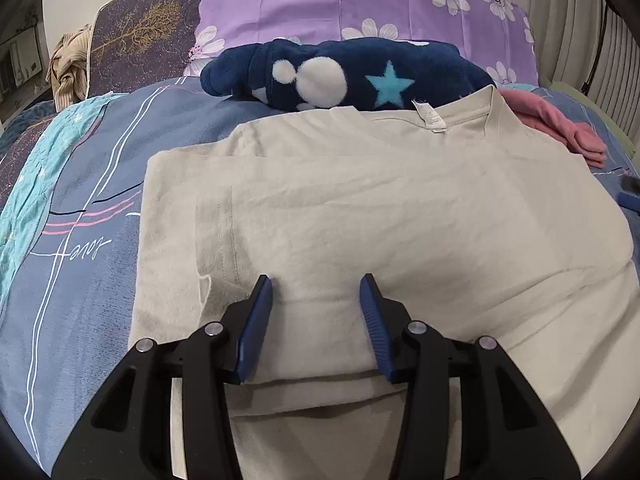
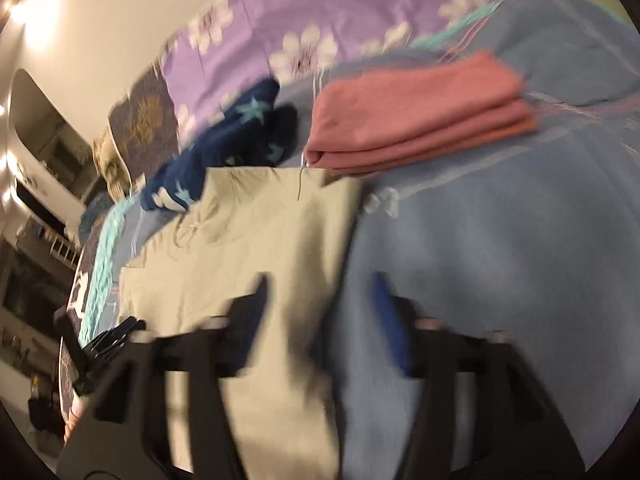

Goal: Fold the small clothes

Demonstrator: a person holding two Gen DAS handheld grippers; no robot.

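A beige T-shirt (image 1: 360, 208) lies flat on the bed, its left side folded inward, its collar and label at the far end. My left gripper (image 1: 316, 288) is open and empty, its blue fingers just above the shirt's near part. In the blurred right wrist view the same shirt (image 2: 248, 248) lies to the left. My right gripper (image 2: 320, 284) is open and empty, straddling the shirt's right edge, with the left finger over the shirt and the right finger over the blue bedcover (image 2: 500, 260).
A folded pink garment (image 2: 420, 120) lies beyond the shirt at the right, also in the left wrist view (image 1: 560, 124). A navy fleece garment with stars (image 1: 340, 76) lies behind the collar. A purple flowered pillow (image 1: 360, 4) stands at the back. The blue bedcover (image 1: 80, 220) extends left.
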